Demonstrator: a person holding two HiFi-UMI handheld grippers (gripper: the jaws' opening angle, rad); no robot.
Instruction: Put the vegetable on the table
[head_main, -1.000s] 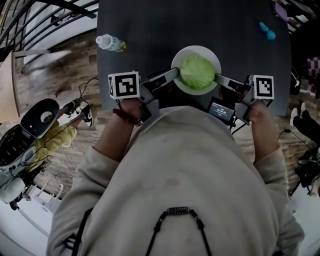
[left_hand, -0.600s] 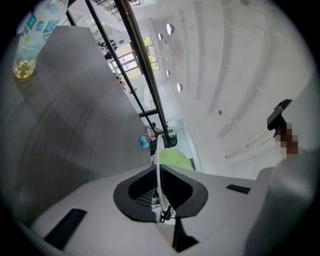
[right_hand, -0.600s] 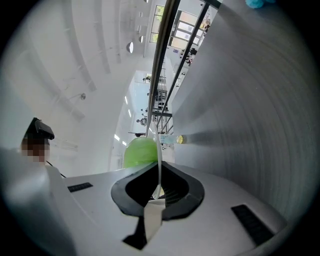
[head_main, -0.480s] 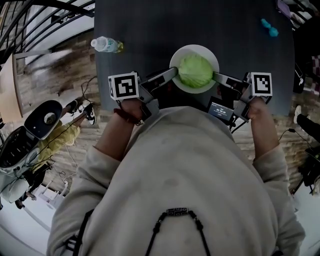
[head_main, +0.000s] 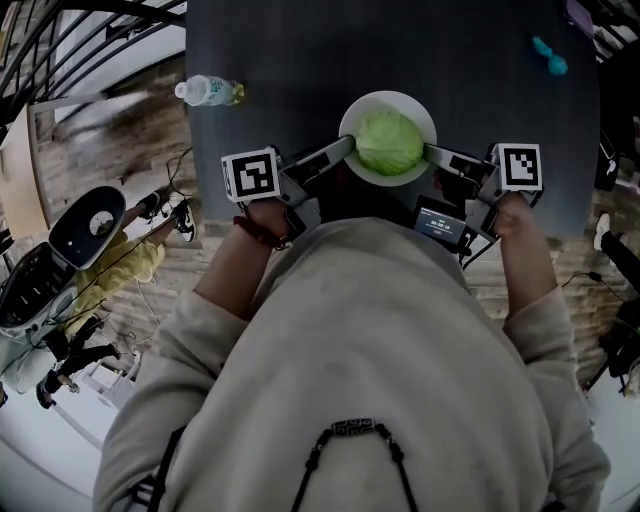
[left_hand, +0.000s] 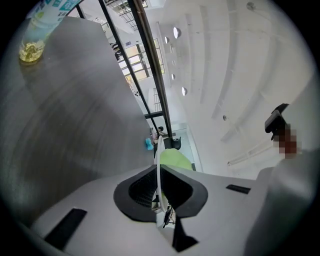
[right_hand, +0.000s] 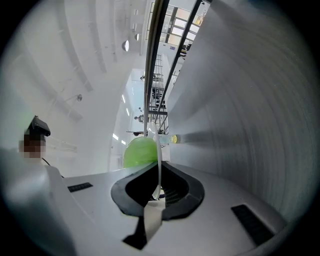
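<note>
A dark grey table (head_main: 300, 60) spreads beneath and beyond the white plate (head_main: 388, 97), which sits over its near edge; whether the plate rests on the top cannot be told. On the plate lies the vegetable (head_main: 389, 142) - a round, pale green cabbage head, smooth and faintly veined, filling most of the dish. The left gripper (head_main: 345, 148) pinches the plate's left rim and the right gripper (head_main: 432, 152) pinches its right rim - both sets of jaws are clamped narrow on the thin edge. A clear bottle (head_main: 207, 90) lies well left of the plate, and a small teal object (head_main: 548, 58) lies well to its upper right.
</note>
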